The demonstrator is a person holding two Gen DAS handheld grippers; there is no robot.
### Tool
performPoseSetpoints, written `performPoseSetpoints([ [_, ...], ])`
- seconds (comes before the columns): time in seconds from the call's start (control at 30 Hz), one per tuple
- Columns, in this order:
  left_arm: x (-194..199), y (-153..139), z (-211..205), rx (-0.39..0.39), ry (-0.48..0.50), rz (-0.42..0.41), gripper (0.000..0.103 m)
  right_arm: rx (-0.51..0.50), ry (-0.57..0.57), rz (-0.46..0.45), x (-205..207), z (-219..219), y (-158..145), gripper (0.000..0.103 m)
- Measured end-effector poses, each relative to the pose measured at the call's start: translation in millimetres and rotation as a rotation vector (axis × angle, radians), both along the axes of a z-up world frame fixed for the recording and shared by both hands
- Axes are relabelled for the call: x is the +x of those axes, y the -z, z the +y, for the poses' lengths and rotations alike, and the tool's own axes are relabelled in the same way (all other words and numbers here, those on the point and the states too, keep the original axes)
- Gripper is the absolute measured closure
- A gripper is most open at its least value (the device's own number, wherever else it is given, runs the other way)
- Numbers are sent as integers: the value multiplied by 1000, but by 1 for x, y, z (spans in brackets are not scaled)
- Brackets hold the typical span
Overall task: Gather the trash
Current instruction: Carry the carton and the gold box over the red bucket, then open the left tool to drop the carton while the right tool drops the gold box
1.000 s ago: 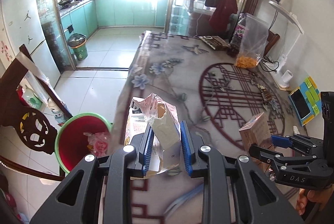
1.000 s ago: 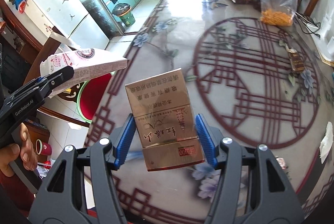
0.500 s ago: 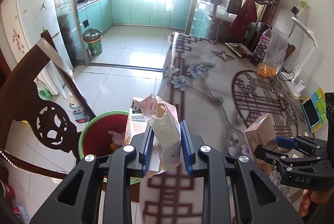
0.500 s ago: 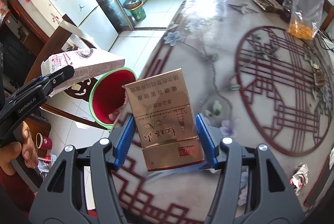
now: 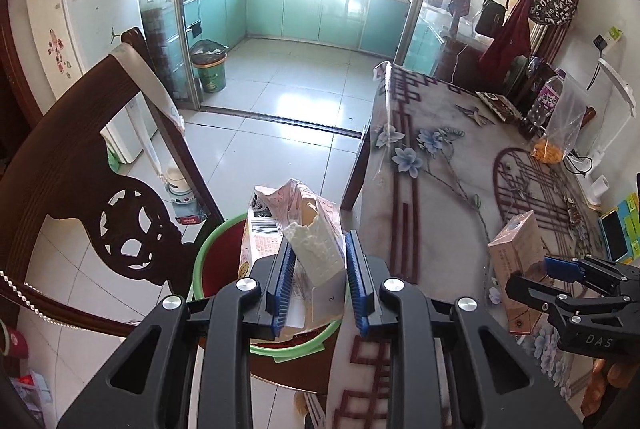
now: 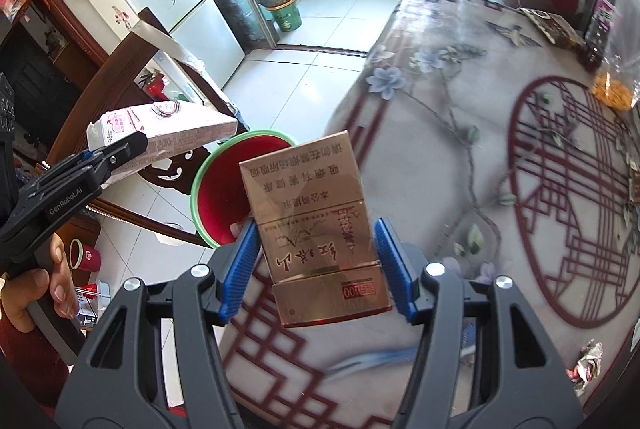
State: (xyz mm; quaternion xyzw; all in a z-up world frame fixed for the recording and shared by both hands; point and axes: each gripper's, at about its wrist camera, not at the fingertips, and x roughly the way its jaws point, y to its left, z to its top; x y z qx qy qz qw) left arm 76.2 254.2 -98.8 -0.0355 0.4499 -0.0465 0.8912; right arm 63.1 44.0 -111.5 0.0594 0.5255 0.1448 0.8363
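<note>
- While the left hand-held gripper (image 5: 316,281) is pinching a torn carton (image 5: 304,241) over the bin (image 5: 208,269), it should be centring before letting go.
- The right hand-held gripper (image 6: 316,261) is clamping a box (image 6: 316,229) above the worktop (image 6: 460,157) edge, bin at ten o'clock.

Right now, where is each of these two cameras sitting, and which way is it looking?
Left wrist: rides the left gripper, looking down along its fingers at a torn milk carton over the red bin; the right gripper shows at right.
Right wrist: rides the right gripper, looking down at its gold cigarette box; the left gripper and a hand show at left.
Both share bin, table and kitchen.
</note>
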Motion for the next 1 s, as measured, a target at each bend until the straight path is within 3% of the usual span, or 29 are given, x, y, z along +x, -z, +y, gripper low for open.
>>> performPoseSetpoints([
  [0.83, 37, 58, 61, 31, -83, 125, 80, 74, -113, 57, 56, 90, 32, 45],
  [0.87, 40, 60, 63, 34, -85, 128, 79, 71, -114, 52, 58, 93, 32, 44],
  [0.93, 47, 67, 64, 46, -88, 141, 75, 78, -107, 43, 64, 98, 34, 27],
  [0.97, 50, 70, 66, 52, -97, 146, 70, 72, -95, 40, 66, 98, 35, 19],
  [1.0, 52, 71, 68, 57, -109, 148, 61, 64, -84, 37, 69, 98, 35, 19],
])
